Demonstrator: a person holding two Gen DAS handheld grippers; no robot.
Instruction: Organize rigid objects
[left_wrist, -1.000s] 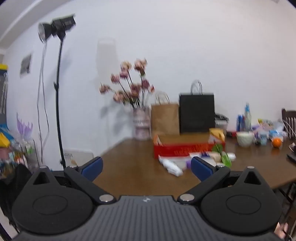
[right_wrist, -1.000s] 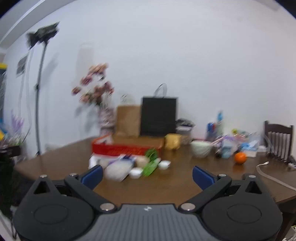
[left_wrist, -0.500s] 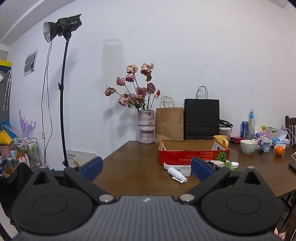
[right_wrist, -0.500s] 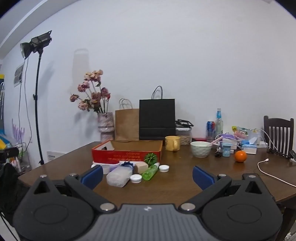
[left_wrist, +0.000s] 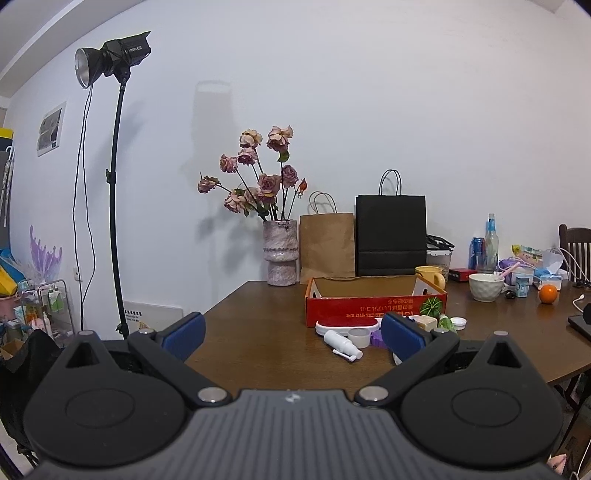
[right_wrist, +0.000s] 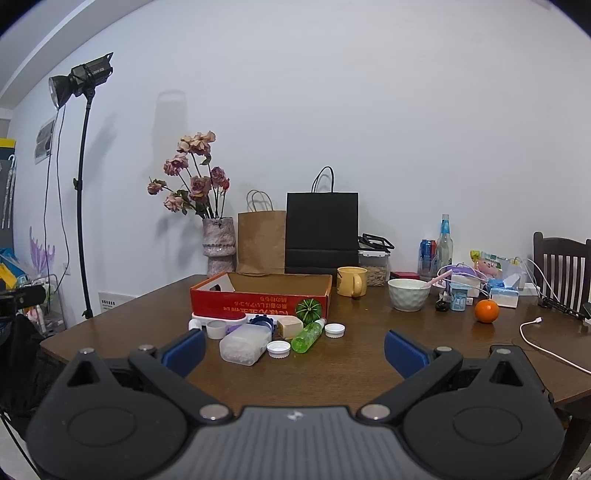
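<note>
A red cardboard box (right_wrist: 258, 301) stands open on the brown table (right_wrist: 369, 365). In front of it lie small items: a clear plastic container (right_wrist: 245, 344), a green bottle (right_wrist: 308, 336), white caps (right_wrist: 279, 348), a tan block (right_wrist: 290, 327) and a striped green ball (right_wrist: 308, 311). The left wrist view shows the same box (left_wrist: 373, 306), a white spray bottle (left_wrist: 341, 343) and a white-and-red case (left_wrist: 347, 325). My left gripper (left_wrist: 291, 334) and right gripper (right_wrist: 293, 349) both hang open and empty, short of the table's near edge.
Behind the box stand a vase of dried roses (right_wrist: 218, 247), a brown paper bag (right_wrist: 260, 240) and a black bag (right_wrist: 321, 232). A yellow mug (right_wrist: 351, 281), a white bowl (right_wrist: 408, 293), an orange (right_wrist: 486, 311), bottles and a charging cable (right_wrist: 543, 343) fill the right side. A light stand (right_wrist: 79, 206) rises at left, a chair (right_wrist: 561, 271) at right.
Both views were blurred a second ago and are sharp now; the grippers have steadied facing the table. Both stay open, and nothing on the table has moved.
</note>
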